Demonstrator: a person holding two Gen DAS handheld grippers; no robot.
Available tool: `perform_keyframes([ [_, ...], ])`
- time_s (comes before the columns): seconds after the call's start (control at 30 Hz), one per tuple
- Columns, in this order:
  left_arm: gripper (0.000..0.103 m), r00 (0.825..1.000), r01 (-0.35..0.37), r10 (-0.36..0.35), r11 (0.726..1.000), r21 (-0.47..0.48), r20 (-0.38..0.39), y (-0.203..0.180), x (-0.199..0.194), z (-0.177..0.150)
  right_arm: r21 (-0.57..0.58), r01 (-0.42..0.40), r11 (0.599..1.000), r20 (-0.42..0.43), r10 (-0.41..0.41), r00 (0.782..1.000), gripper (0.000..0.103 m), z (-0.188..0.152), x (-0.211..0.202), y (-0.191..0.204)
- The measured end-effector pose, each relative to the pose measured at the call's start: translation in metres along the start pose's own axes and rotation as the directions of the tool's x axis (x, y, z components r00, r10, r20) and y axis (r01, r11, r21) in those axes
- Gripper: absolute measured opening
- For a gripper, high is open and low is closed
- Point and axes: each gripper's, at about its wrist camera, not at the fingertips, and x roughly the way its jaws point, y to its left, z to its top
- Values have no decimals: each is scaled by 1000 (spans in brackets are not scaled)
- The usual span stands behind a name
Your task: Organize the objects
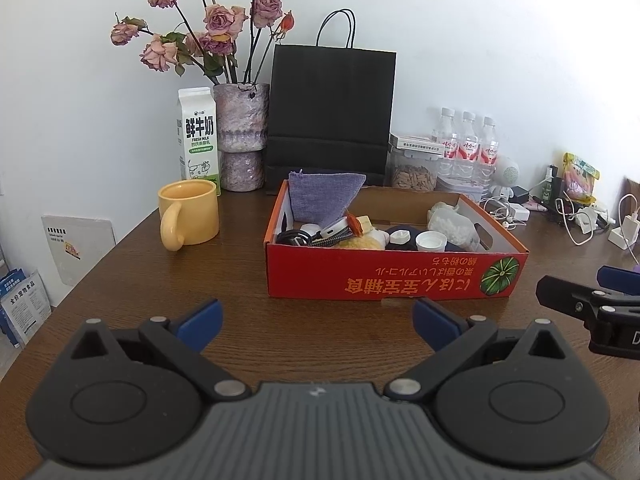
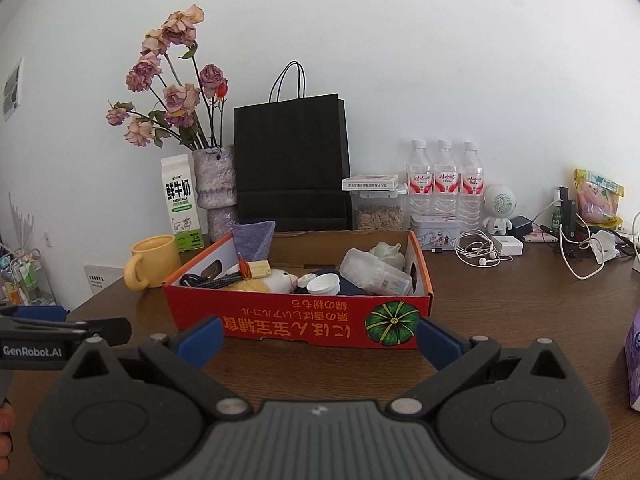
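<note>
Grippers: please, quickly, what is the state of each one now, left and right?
Left gripper: open, holding nothing, above the table before the red box.
Right gripper: open, holding nothing, also facing the box.

Printed cardboard box [image 1: 394, 276], wood-grain table [image 1: 224, 264], glossy yellow mug [image 1: 190, 214], matt black paper bag [image 1: 330, 108]

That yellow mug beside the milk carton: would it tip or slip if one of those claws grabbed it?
The yellow mug looks squat and broad-based, so it probably resists tipping. Its glossy, likely ceramic wall may slip between flat pads and could chip if dropped. The thick handle faces the left gripper, perhaps a surer hold.
</note>
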Motion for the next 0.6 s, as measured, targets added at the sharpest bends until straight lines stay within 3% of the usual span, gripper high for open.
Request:
perform_keyframes([
  [0.6,103,1000,17,-16,1000,16,-21,-5,0,-2,-1,0,1000,-6,0,1000,103,-4,2,-1],
])
